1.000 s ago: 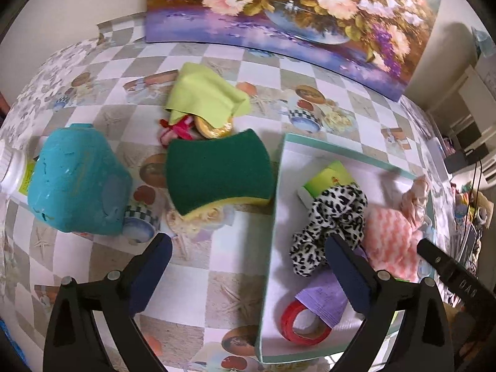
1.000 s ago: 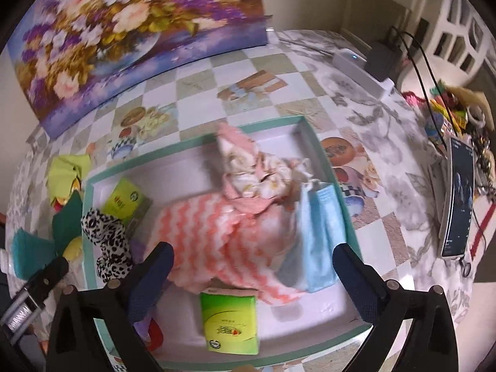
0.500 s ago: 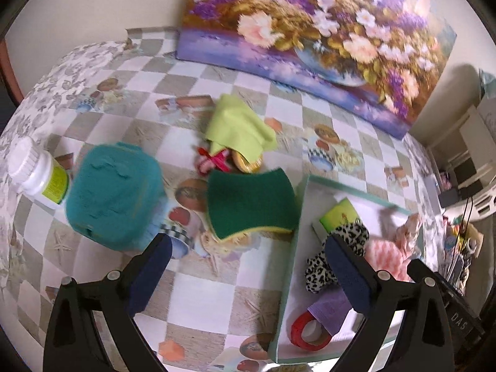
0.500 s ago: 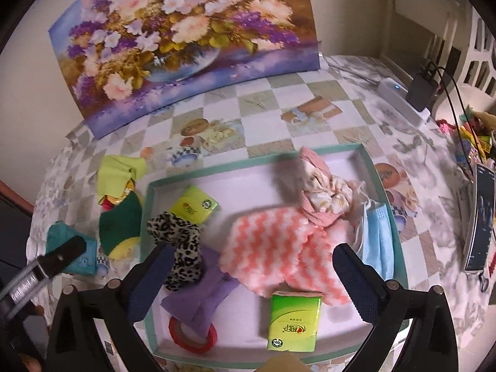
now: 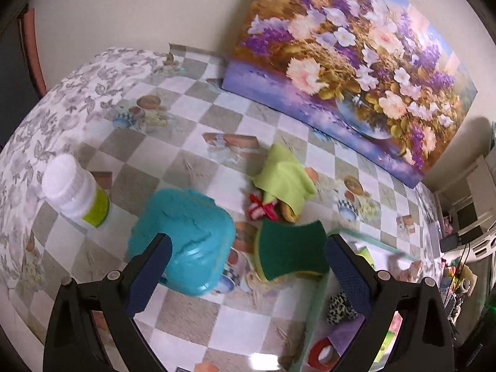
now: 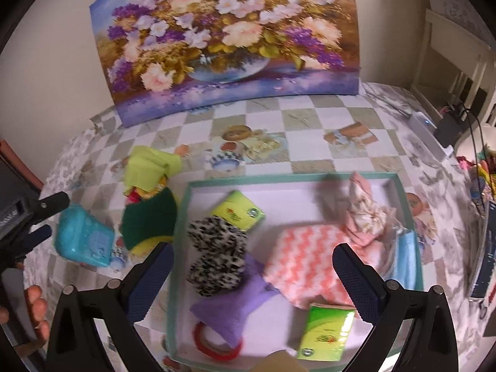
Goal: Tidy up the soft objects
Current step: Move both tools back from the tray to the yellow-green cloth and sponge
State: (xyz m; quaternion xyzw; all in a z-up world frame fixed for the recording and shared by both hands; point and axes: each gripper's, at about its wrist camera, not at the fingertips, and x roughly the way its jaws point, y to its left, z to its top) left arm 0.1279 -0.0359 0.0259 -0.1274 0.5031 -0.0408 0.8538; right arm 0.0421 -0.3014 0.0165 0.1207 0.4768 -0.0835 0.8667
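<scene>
A green-topped yellow sponge [image 5: 291,254] lies on the checked tablecloth, with a teal plastic box [image 5: 186,241] to its left and a lime cloth [image 5: 283,178] behind it. My left gripper [image 5: 248,276] hovers open above the sponge and box, holding nothing. In the right wrist view my right gripper [image 6: 252,274] is open above the green-rimmed tray [image 6: 294,177]. The tray holds a leopard scrunchie [image 6: 217,259], a pink zigzag cloth [image 6: 310,263], a purple cloth [image 6: 235,303], a blue mask [image 6: 403,257], a floral scrunchie [image 6: 364,214] and two tissue packs [image 6: 238,214].
A white bottle [image 5: 74,192] stands left of the teal box. A flower painting [image 6: 229,37] leans on the wall at the back. A red tape ring [image 6: 214,342] lies in the tray's near corner. A phone and cables sit at the table's right edge [image 6: 483,248]. A hand [image 6: 34,307] shows lower left.
Both grippers have pulled back and risen, so more of the table and painting shows. The left view has swung left, from over the tray toward the sponge and teal box. Both stay open.
</scene>
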